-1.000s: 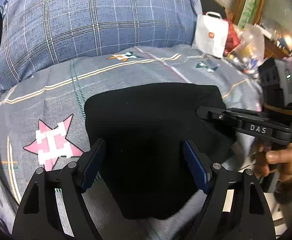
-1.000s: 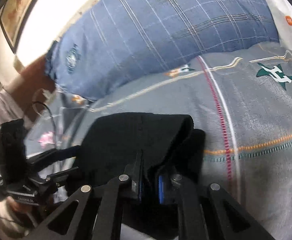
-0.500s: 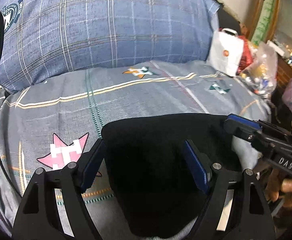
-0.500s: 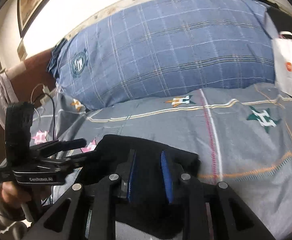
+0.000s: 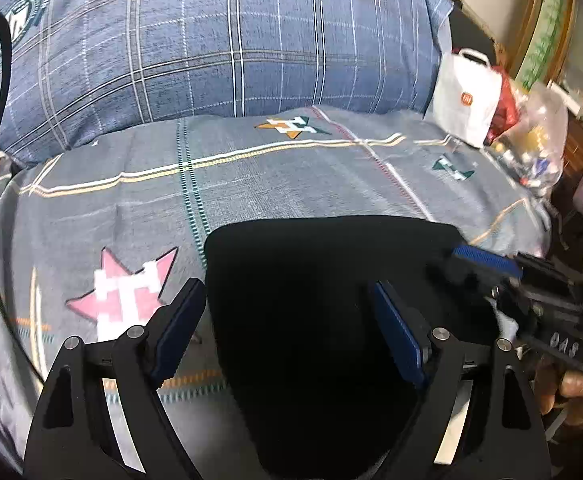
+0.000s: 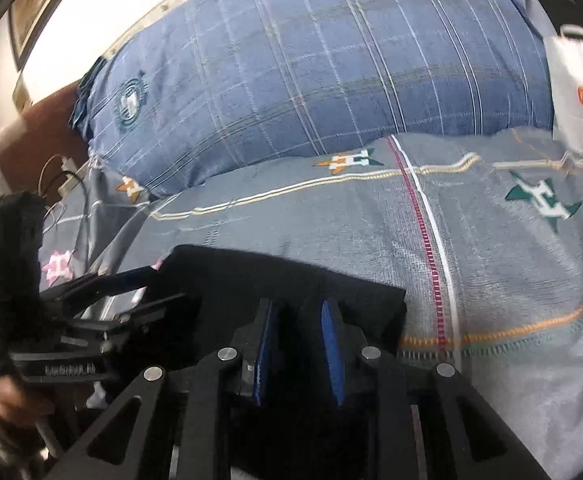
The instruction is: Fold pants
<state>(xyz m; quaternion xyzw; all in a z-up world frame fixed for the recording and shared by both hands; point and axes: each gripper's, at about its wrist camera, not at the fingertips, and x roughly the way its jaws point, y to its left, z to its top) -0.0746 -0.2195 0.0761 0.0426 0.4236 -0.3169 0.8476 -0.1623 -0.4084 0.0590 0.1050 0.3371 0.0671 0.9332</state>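
Pants: my black pants [image 5: 311, 312] lie as a compact folded block on the bed [image 5: 291, 184], at its near edge, just in front of both tongs.
Left tongs: my left tongs [image 5: 287, 332] are spread wide, one pad on each side of the block's left part; nothing is pinched.
Right tongs: my right tongs [image 6: 299, 344] stand slightly parted over the block's right corner. I judge cloth sits loosely between the pads, but black on black hides whether they bite.
Risk, snag: if I draw the right tongs back while cloth is caught, the top layer would lift and the fold would open.
Risk, slide: the block's near end hangs toward the bed's edge; a nudge from either tongs could drag it off.
Risk, clash: the two tongs are near each other over the block, so a sideways move could knock them together.
Long axis: across the bed, left to right, I judge; the far edge runs parallel to the pillow [image 5: 211, 40].
Pointing: I cannot tell which end is the waistband.
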